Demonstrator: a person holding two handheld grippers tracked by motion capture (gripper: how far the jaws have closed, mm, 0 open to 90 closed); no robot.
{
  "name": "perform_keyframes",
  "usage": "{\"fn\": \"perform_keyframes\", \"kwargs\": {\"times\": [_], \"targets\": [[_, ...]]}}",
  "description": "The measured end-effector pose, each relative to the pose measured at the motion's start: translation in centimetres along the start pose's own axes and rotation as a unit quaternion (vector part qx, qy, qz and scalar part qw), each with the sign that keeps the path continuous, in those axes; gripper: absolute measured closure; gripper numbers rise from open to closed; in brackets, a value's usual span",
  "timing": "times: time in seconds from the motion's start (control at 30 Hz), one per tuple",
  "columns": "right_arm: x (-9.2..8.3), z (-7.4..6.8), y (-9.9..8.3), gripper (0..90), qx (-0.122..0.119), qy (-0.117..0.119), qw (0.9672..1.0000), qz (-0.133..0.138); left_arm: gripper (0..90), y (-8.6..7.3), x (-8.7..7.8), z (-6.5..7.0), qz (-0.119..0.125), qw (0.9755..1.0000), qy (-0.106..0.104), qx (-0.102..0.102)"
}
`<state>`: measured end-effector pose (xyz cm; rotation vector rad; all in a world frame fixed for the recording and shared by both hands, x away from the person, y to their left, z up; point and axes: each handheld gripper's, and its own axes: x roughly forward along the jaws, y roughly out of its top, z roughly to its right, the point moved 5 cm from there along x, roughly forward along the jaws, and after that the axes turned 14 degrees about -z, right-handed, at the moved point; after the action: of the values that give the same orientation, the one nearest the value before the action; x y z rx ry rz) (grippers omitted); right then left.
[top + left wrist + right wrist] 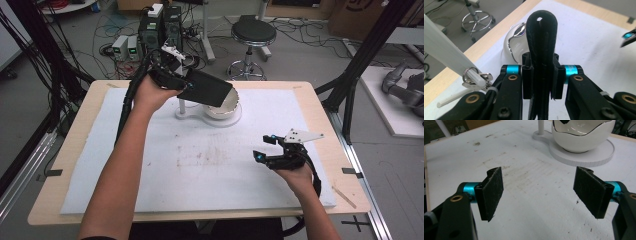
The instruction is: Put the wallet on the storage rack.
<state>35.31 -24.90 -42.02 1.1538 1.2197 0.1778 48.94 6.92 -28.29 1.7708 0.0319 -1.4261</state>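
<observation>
The right tool (270,146) hovers low over the near right part of the white foam-covered worktop (165,185), its black padded jaws spread wide with nothing between them. In the right gripper view, bare, faintly stained mat lies between the two pads.

Farther off, the left tool (187,84) is raised above the far middle of the worktop and is clenched on a flat black rectangular pouch (210,89) with a rounded tab and a small hole at one end. The pouch slants down, its lower end over the open mouth of a glossy white egg-shaped ceramic bowl with a jagged silver-edged rim (227,107). The bowl sits on a round white stand with a short post (182,106).

No readable writing shows on any of these.
</observation>
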Motion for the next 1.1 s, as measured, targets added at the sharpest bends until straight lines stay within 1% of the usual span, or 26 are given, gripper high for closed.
{"fn": "perform_keyframes", "kwargs": {"times": [0.03,0.07,0.1,0.17,0.2,0.3,0.4,0.43,0.47,0.5,0.53,0.57,0.63,0.7,0.73,0.77,0.83,0.87,0.9,0.93,0.97,1.0,1.03,1.07,1.1], "targets": [[0.1,0.0,0.0,24.7,-0.003,-0.003,1.0,-0.002,76.1,0.2,0.6,0.0,-0.008,1.0,0.005,0.001],[0.1,0.0,0.0,24.7,-0.003,-0.003,1.0,-0.002,76.1,0.2,0.6,0.0,-0.008,1.0,0.005,0.001],[0.1,-0.1,-0.1,24.7,-0.004,-0.004,1.0,-0.005,76.1,0.3,0.9,0.1,-0.008,1.0,0.005,-0.001],[0.3,-0.2,-0.1,24.7,-0.006,-0.004,0.9999,-0.009,76.1,0.6,1.3,0.2,-0.014,0.9999,0.005,-0.002],[0.4,-0.3,0.0,24.7,-0.009,-0.003,0.9999,-0.01,76.1,0.9,1.6,0.3,-0.019,0.9998,0.008,-0.001],[0.4,-0.3,0.0,24.7,-0.009,-0.002,0.9999,-0.01,76.1,1.2,1.8,0.4,-0.025,0.9996,0.013,0.001],[0.3,-0.1,0.0,24.7,-0.006,-0.001,1.0,-0.006,76.1,2.1,2.0,0.6,-0.043,0.9988,0.022,0.006],[0.3,-0.1,0.0,24.7,-0.006,-0.001,1.0,-0.006,76.1,2.1,2.0,0.6,-0.043,0.9988,0.022,0.006],[0.2,-0.1,0.0,24.7,-0.003,0.001,1.0,-0.005,76.1,2.2,2.1,0.7,-0.047,0.9986,0.022,0.007],[0.2,-0.1,0.0,24.7,-0.005,0.0,1.0,-0.004,76.1,2.4,2.1,0.7,-0.051,0.9984,0.024,0.007],[0.2,-0.1,0.0,24.7,-0.005,0.0,1.0,-0.004,76.1,2.6,2.1,0.8,-0.055,0.9981,0.025,0.007],[0.2,-0.1,0.0,24.7,-0.005,0.002,1.0,-0.004,76.1,2.8,2.2,0.9,-0.066,0.9973,0.031,0.009],[0.2,-0.1,0.0,24.7,-0.006,0.004,1.0,-0.002,76.1,2.9,2.1,0.9,-0.071,0.9969,0.034,0.006],[0.3,0.0,0.1,24.7,-0.007,0.004,1.0,0.002,76.1,3.3,2.2,1.0,-0.081,0.996,0.039,0.001],[0.3,0.0,0.2,24.7,-0.006,0.002,1.0,0.003,76.0,3.7,2.3,1.2,-0.091,0.9948,0.046,0.001],[0.3,0.0,0.2,24.7,-0.006,0.002,1.0,0.003,76.0,3.7,2.3,1.2,-0.091,0.9948,0.046,0.001],[0.4,-0.2,0.2,24.7,-0.008,0.005,1.0,0.001,76.0,4.1,2.9,1.4,-0.101,0.9936,0.051,0.002],[0.4,-0.2,0.2,24.7,-0.008,0.004,1.0,0.0,76.0,4.2,3.6,1.5,-0.106,0.993,0.052,0.001],[0.3,-0.2,0.2,24.7,-0.008,0.004,1.0,0.001,75.9,4.3,4.0,1.5,-0.108,0.9929,0.05,0.0],[0.3,-0.2,0.2,24.7,-0.009,0.002,1.0,0.003,75.8,4.3,4.0,1.5,-0.108,0.9929,0.05,0.0],[0.2,-0.2,0.2,24.7,-0.007,0.004,1.0,0.002,75.5,4.3,4.9,1.5,-0.106,0.9933,0.047,-0.006],[0.2,-0.1,0.1,24.7,-0.009,0.002,1.0,0.003,75.2,4.3,5.3,1.4,-0.104,0.9934,0.046,-0.011],[0.3,-0.2,0.1,24.7,-0.007,0.003,1.0,0.002,74.6,4.2,5.4,1.2,-0.099,0.9938,0.047,-0.017],[0.3,-0.2,0.1,24.7,-0.007,0.003,1.0,0.002,73.4,4.2,5.4,1.2,-0.099,0.9938,0.047,-0.017],[0.4,-0.2,0.1,24.7,-0.009,0.005,0.9999,-0.002,70.9,4.0,5.5,0.6,-0.093,0.9937,0.056,-0.03]]}}
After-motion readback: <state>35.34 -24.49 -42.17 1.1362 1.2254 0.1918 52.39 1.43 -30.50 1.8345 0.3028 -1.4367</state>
